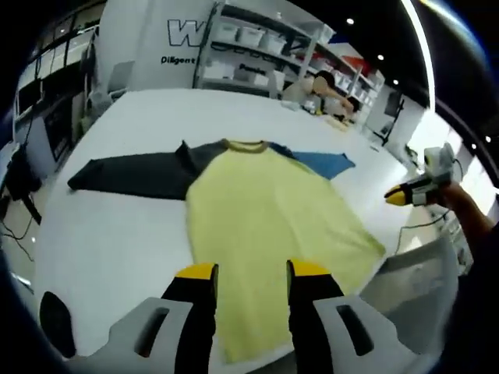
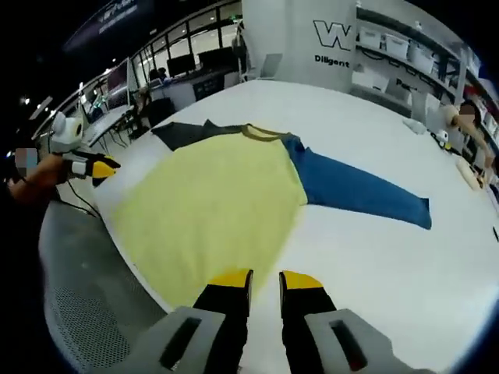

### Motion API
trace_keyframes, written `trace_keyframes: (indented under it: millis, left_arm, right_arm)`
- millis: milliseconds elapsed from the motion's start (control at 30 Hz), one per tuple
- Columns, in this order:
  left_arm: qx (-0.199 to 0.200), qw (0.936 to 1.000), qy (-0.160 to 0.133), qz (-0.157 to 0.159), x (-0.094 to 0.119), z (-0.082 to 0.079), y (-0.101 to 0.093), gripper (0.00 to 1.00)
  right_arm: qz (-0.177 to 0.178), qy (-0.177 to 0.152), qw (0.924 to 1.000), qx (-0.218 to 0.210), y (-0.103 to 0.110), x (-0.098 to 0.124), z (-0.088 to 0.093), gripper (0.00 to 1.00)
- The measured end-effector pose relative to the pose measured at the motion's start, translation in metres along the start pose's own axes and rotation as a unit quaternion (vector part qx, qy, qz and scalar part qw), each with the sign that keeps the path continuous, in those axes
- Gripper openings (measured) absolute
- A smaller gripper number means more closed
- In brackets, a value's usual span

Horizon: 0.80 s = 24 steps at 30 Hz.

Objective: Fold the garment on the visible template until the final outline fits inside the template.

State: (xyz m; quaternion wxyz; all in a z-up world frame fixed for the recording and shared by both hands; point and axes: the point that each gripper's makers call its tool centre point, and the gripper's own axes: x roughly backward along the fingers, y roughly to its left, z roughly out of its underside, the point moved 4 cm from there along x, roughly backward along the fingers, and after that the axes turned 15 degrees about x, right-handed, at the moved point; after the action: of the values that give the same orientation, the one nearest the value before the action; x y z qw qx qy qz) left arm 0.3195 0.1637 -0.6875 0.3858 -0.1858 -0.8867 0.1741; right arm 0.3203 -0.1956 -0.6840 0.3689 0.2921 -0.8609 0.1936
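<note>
A shirt with a yellow body [image 1: 265, 210] [image 2: 218, 202] lies flat on the white table [image 1: 117, 241] [image 2: 374, 257]. Its dark grey sleeve [image 1: 132, 175] [image 2: 183, 132] and blue sleeve [image 1: 323, 162] [image 2: 359, 191] are spread out to either side. My left gripper [image 1: 251, 273] [image 2: 97, 167] hovers open over the shirt's hem near the table edge, holding nothing. My right gripper [image 2: 266, 279] [image 1: 405, 193] stands off the opposite side of the shirt, jaws a little apart with nothing between them. I cannot make out a template outline.
Shelves with white bins [image 1: 257, 39] [image 2: 398, 54] stand beyond the table's far side. A person [image 1: 323, 86] [image 2: 468, 117] sits at its far corner with small items nearby. A grey mesh chair [image 2: 78, 312] [image 1: 413, 273] is at the near edge.
</note>
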Motion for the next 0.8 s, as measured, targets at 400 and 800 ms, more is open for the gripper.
trace_keyframes:
  millis: [400,800]
  left_arm:
    - [-0.011,0.9929,-0.115,0.027,0.016,-0.012,-0.033,0.56]
    - [-0.034,0.981,-0.188,0.03,0.029,-0.008,-0.038,0.59]
  right_arm:
    - [0.063,-0.047,0.9968,-0.018,-0.046,0.001,-0.016,0.12]
    - [0.147,-0.077,0.9856,-0.031,-0.11,-0.002,-0.026,0.1]
